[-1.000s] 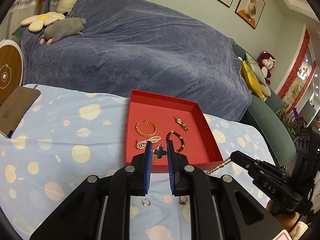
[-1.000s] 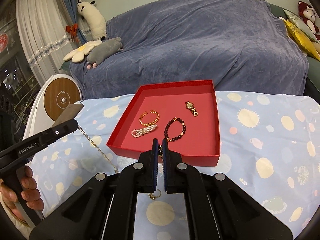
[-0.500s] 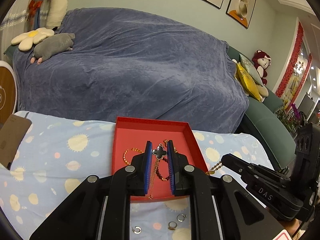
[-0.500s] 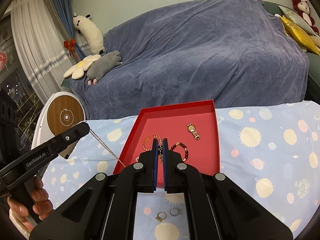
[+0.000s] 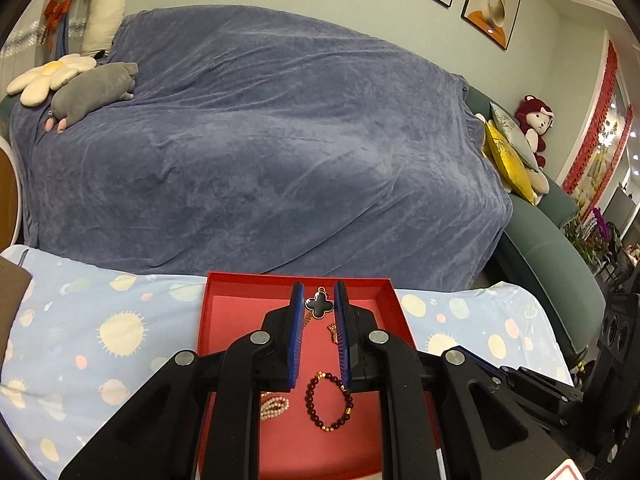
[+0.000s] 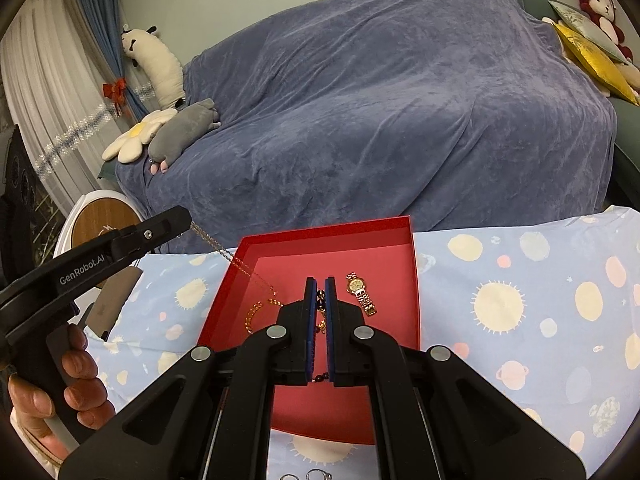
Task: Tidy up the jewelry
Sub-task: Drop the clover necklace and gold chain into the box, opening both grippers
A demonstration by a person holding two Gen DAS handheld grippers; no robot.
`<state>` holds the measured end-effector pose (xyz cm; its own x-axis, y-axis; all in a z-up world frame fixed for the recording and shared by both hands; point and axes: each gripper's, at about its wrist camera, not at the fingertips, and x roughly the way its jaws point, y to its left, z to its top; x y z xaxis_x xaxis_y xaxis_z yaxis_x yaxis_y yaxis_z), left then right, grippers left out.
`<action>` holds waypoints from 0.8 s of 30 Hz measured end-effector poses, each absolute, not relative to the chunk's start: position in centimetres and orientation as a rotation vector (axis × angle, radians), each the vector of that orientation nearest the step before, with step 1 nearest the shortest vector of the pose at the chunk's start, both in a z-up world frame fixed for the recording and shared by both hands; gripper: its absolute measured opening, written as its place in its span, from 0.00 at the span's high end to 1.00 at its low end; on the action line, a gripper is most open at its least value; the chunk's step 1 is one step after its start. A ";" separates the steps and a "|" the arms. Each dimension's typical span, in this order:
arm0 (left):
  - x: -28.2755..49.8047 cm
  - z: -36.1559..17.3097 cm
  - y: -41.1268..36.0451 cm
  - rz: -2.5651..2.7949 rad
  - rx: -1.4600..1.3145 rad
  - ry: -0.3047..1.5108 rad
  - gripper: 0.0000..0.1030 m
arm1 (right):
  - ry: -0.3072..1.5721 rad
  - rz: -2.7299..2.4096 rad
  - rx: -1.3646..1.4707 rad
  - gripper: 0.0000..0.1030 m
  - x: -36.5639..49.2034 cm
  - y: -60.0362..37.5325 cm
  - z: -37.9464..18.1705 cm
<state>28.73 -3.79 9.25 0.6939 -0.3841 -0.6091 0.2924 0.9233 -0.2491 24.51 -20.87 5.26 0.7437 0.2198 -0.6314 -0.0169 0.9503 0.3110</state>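
**Friend:** What is your left claw (image 5: 319,292) doing?

**Me:** It is pinching a small, shiny black clover-shaped charm (image 5: 319,307). The charm sits right between my two blue pads (image 5: 297,320), near their tips.

**Friend:** And your right claw (image 6: 320,282)?

**Me:** Its pads are pressed tight together. They are pinching the other end of a thin gold chain necklace (image 6: 240,266). The chain runs in a straight line from the tip of my left claw down to my right claw.

**Friend:** Where is the necklace, then?

**Me:** It hangs between my two claws, just above a flat red cardboard box (image 6: 328,230). Both claws are over the box. I cannot tell if the chain touches the floor of the box.

**Friend:** What is in the box?

**Me:** A bracelet of dark red round beads (image 5: 329,402) lies under my left claw. A little bracelet of white pearls (image 5: 274,406) lies just beside it. A gold wristwatch (image 6: 361,294) lies near the right wall. A gold twisty bangle (image 6: 254,316) lies near the left wall.

**Friend:** What is under the box?

**Me:** A light blue cloth with yellow suns and planets (image 5: 100,320). Two small silver rings (image 6: 316,474) lie on it, in front of the box.

**Friend:** Whose hand is that?

**Me:** That is my left hand (image 6: 76,384), wrapped around the black handle of the left claw.

**Friend:** And behind the table?

**Me:** A big sofa under a soft grey-blue blanket (image 5: 260,140). A grey stuffed animal (image 5: 94,94) and a white flower pillow (image 5: 48,78) lie on its left end.
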 end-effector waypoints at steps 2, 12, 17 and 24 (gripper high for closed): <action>29.6 8.6 -4.2 -0.379 -0.138 0.722 0.88 | 0.737 0.123 0.298 0.97 24.8 -21.1 4.6; 30.8 7.0 -4.9 -0.386 -0.200 0.735 0.46 | 0.718 0.078 0.320 0.71 24.7 -22.2 4.4; 29.8 7.5 -4.9 -0.370 -0.160 0.704 0.44 | 0.692 0.073 0.311 0.67 24.1 -22.0 5.4; 27.7 8.1 -3.1 -0.333 -0.156 0.703 0.44 | 0.684 0.082 0.285 0.67 22.6 -20.8 6.2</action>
